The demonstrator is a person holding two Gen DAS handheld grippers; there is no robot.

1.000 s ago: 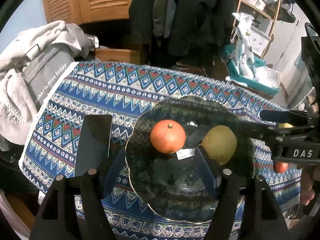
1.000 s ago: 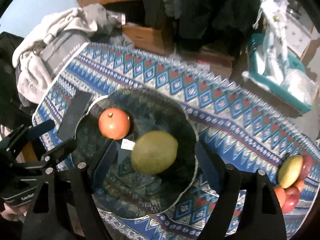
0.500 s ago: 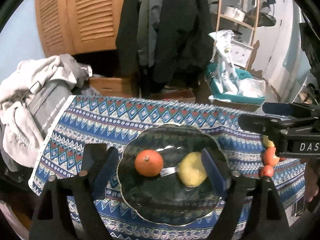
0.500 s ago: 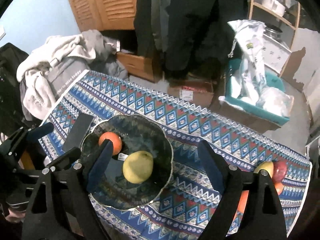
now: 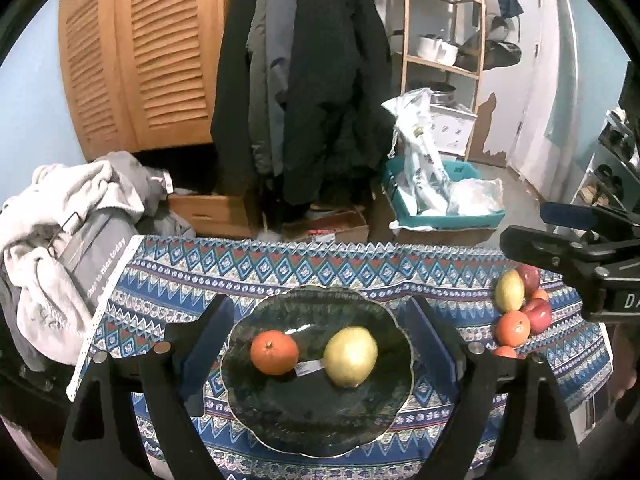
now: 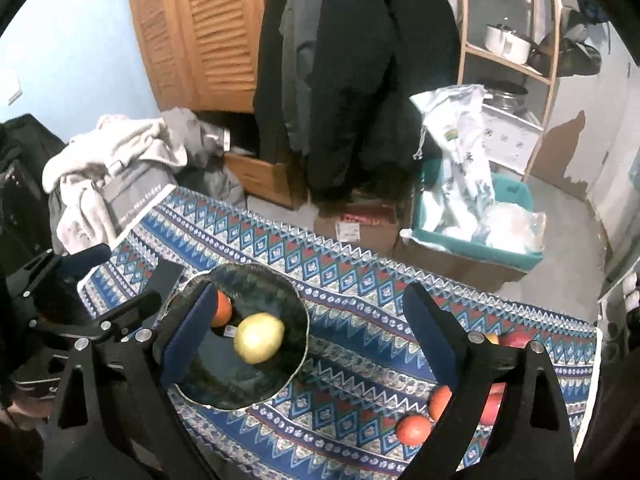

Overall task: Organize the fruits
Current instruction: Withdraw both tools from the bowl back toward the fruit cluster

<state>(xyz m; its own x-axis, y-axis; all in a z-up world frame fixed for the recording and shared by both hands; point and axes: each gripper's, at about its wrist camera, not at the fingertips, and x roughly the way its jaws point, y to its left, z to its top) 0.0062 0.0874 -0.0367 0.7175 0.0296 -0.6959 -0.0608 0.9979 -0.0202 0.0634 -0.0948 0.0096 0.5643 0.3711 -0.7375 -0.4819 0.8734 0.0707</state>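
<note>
Left of the left gripper (image 5: 320, 344) lay a heap of grey and white laundry (image 5: 60, 240) off the cloth's (image 5: 280, 276) edge. That gripper's jaws had just been opening and stood wide, nothing pressed between them; framed between its fingers, below, sat the dark plate (image 5: 320, 420) with an orange (image 5: 274, 352) and, just right of it, a yellow-green fruit (image 5: 350, 356), apart from each other. Further right, the right gripper (image 6: 316, 340) had also been opening and hung wide and empty, the plate under its left finger (image 6: 188, 336). Beyond its right finger, near the cloth's corner, sat a pile of fruit (image 5: 520, 308).
</note>
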